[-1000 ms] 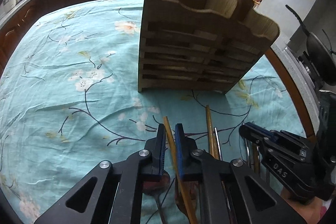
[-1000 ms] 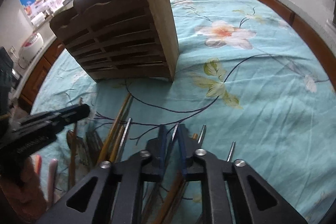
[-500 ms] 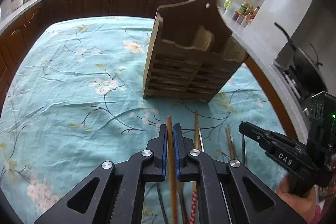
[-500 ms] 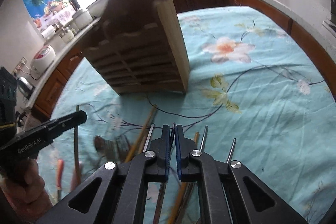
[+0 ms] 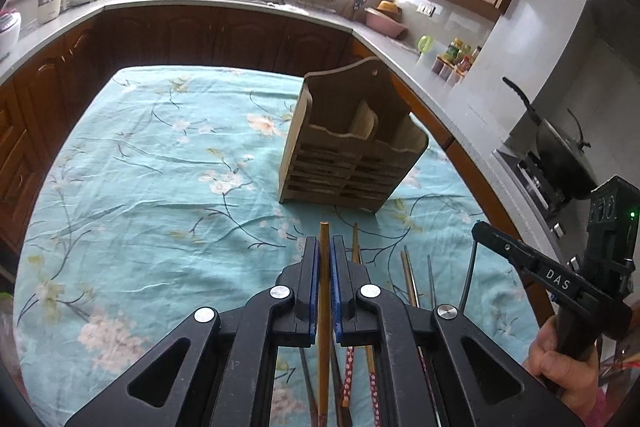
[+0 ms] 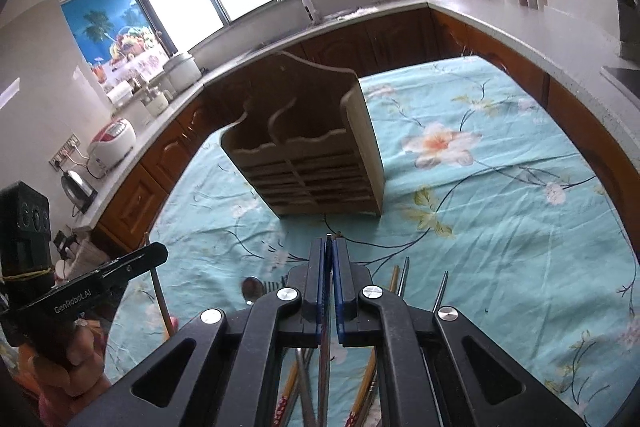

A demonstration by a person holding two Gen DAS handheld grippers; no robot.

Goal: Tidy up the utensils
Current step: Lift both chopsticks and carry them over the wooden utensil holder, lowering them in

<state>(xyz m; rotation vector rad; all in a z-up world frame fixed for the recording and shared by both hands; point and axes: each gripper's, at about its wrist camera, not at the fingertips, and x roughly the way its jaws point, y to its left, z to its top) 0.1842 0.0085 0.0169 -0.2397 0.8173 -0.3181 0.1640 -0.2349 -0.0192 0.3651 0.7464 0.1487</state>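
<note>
You are holding the left tongs (image 5: 324, 259) clamped on a wooden chopstick (image 5: 324, 291), its blunt tip sticking out just past the blue pads and pointing toward the wooden utensil holder (image 5: 352, 155). You are holding the right tongs (image 6: 329, 259) clamped on a thin metal chopstick (image 6: 326, 339), whose tip is barely showing at the end of the pads, also aimed at the holder. The holder is standing upright on the surface covered by a turquoise floral cloth (image 5: 152, 195), ahead of both tongs and well apart from them; its slatted front is facing you and its compartments are open at the top. The remaining utensils (image 5: 412, 279) are lying on the cloth beneath and just beside the tongs: more wooden and metal chopsticks, some with red patterned ends, and in the right wrist view a metal spoon (image 6: 253, 289) is lying left of the pads. In the left wrist view your right hand (image 5: 568, 363) is gripping the handle of the other tool at the right edge; in the right wrist view your left hand (image 6: 68, 359) is doing the same at the left edge, with the wooden chopstick hanging from those tongs.
</note>
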